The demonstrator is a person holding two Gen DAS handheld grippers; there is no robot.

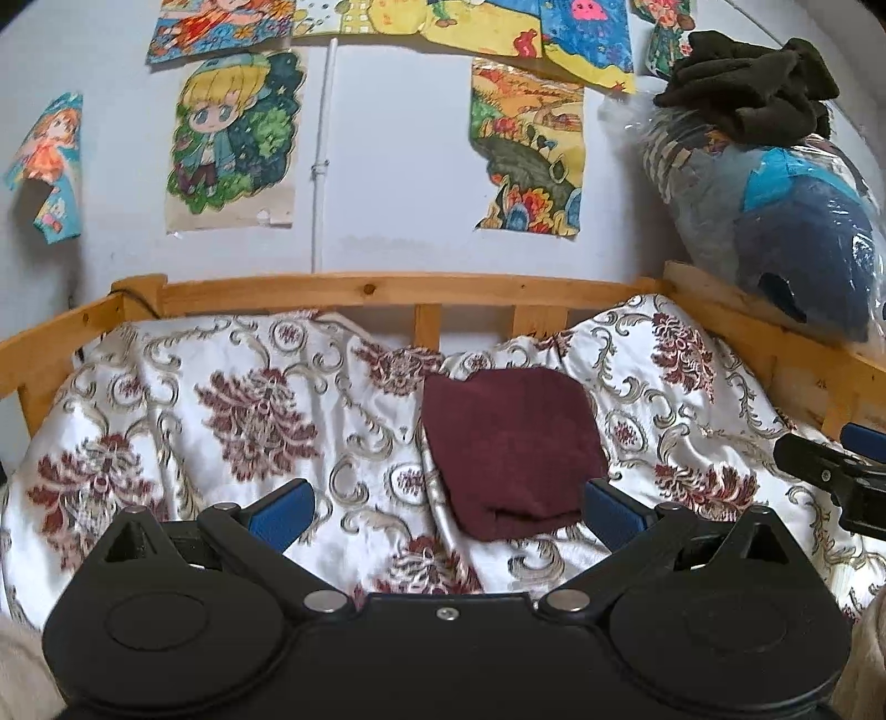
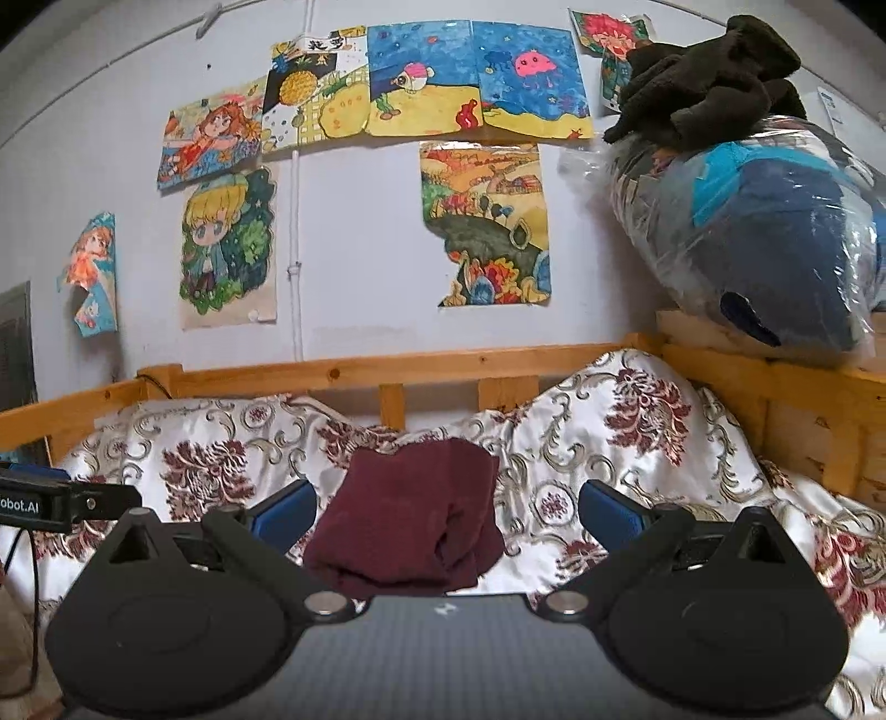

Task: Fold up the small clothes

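A folded maroon knit garment (image 1: 509, 448) lies on the floral white bedspread (image 1: 221, 399), its long axis running toward the wooden headboard (image 1: 387, 288). Left gripper (image 1: 446, 512) and right gripper (image 2: 446, 512) both hover with fingers spread, holding nothing.

Near edge of the maroon folded garment (image 2: 404, 520) hidden behind the right gripper's body, top row of wall drawings (image 1: 387, 22) cut off by the left view's upper edge, bagged blue plush toy (image 1: 803, 232) blurred under glare-streaked plastic and clipped at the right edge

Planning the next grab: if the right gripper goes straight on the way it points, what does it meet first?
Most likely the maroon garment, lying folded on the patterned bedspread between the open right gripper fingers; depth is uncertain.
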